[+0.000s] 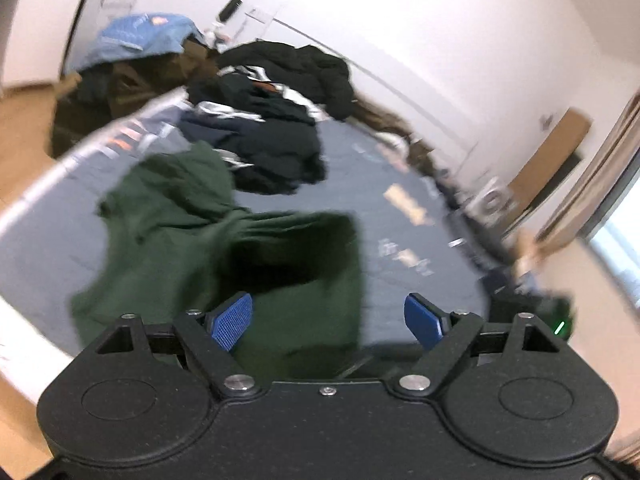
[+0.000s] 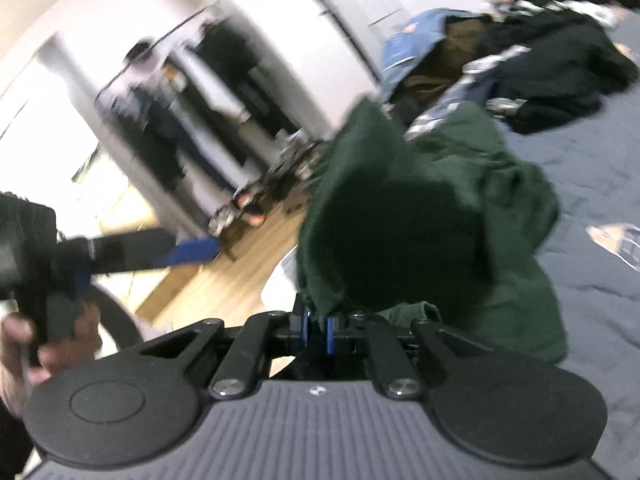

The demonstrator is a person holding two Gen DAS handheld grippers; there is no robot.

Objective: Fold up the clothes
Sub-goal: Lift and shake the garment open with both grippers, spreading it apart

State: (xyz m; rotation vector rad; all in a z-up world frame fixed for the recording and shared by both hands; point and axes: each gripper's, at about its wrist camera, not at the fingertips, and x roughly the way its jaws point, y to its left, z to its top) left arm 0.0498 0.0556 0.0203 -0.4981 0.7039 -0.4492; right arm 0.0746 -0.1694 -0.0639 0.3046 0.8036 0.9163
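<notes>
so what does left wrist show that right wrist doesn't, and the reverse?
Left wrist only: the left gripper with jaws wide apart, nothing between them, and the far side of the grey-blue bedcover.

Right wrist only: the right gripper shut on an edge of the green garment, a hand at the left edge, and blurred clothes hanging by the wall.

Both: the green garment, the dark clothes pile and the blue denim item.
</notes>
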